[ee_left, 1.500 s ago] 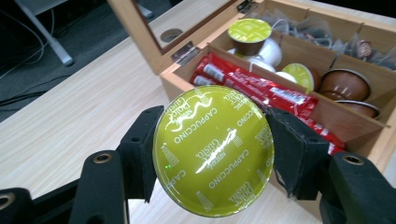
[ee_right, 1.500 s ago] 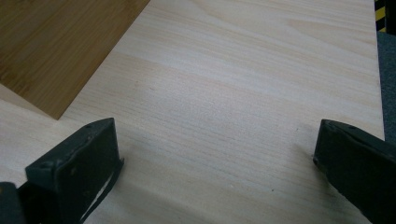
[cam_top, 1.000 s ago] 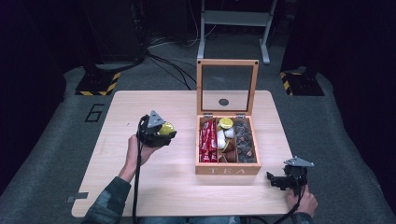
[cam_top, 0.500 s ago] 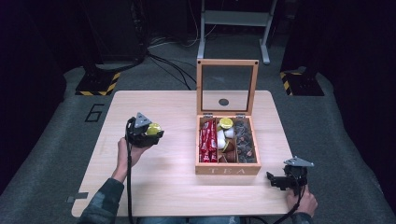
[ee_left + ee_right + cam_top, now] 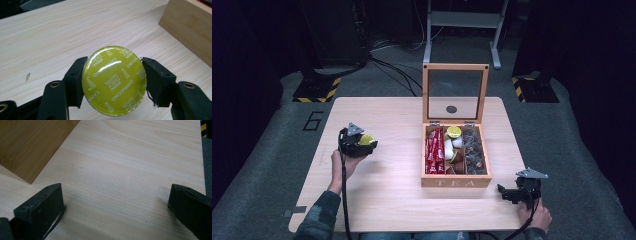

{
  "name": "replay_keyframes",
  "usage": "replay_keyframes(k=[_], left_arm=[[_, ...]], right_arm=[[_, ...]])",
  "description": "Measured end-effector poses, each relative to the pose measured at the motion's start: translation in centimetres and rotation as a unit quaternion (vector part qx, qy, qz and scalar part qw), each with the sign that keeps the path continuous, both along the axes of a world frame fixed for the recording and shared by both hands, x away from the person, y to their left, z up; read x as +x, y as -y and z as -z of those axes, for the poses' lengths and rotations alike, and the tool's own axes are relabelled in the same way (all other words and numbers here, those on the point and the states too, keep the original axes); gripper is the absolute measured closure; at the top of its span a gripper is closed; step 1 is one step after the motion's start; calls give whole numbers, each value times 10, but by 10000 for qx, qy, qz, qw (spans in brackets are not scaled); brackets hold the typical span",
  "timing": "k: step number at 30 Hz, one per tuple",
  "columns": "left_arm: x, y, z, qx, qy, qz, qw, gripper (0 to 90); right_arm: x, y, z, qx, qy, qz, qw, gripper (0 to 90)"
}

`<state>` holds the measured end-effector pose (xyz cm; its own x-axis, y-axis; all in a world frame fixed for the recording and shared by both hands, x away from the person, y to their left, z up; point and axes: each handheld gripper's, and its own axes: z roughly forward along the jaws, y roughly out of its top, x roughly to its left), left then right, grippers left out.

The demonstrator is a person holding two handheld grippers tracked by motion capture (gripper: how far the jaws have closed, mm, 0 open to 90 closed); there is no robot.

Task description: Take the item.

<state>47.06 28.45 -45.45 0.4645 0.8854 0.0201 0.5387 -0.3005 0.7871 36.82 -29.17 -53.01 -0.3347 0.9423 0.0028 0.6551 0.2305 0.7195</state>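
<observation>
Item: yellow coffee capsule (image 5: 114, 80), which we are clamping in the left gripper (image 5: 357, 142) at centre-left, now farther from the tea box (image 5: 455, 182) than a second ago, so probably being removed. Right gripper (image 5: 518, 191), lower right, is gaping wide, empty.

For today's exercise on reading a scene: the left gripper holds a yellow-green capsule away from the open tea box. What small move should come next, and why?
Probably lower the left gripper and set the capsule on the table. It is clamped between the jaws above bare wood, well left of the tea box, while the right gripper rests open.
</observation>
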Motion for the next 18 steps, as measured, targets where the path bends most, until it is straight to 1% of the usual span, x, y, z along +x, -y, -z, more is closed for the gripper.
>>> replay_keyframes(k=[3, 5, 6, 7, 8, 9, 11, 12, 13, 15, 16, 17, 18], left_arm=[[3, -5, 6, -71, -72, -93, 9999, 397], [4, -8, 10, -135, -191, -183, 9996, 397], [5, -10, 13, -143, -203, -206, 9995, 397], [7, -14, 17, -212, -270, -267, 9991, 397], [7, -14, 17, -212, -270, -267, 9991, 397], [9, -16, 20, -236, -352, -318, 9986, 397], [10, -17, 22, -274, -369, -367, 9983, 397], [11, -18, 23, -237, -411, -353, 9982, 397], [12, -18, 25, -274, -377, -399, 9981, 397], [13, -20, 27, -188, -457, -374, 9981, 397], [14, -20, 29, -249, -465, -443, 9976, 397], [15, -20, 30, -270, -469, -445, 9975, 397], [15, -22, 31, -174, -518, -402, 9977, 397]], right_arm=[[0, 0, 0, 1, 0, 0, 10000, 0], [0, 0, 0, 0, 0, 0, 10000, 0], [0, 0, 0, -8, -1, -10, 10000, 0], [0, 0, 0, 0, 1, -2, 10000, 0], [0, 0, 0, 0, 1, -2, 10000, 0], [0, 0, 0, -17, 1, -14, 10000, 0], [0, 0, 0, 0, -1, -1, 10000, 0], [0, 0, 0, -6, -1, -9, 10000, 0], [0, 0, 0, 0, 0, 0, 10000, 0], [0, 0, 0, -1, 0, -2, 10000, 0], [0, 0, 0, -1, 0, -1, 10000, 0], [0, 0, 0, -1, 0, -1, 10000, 0], [0, 0, 0, 0, 1, -1, 10000, 0]])
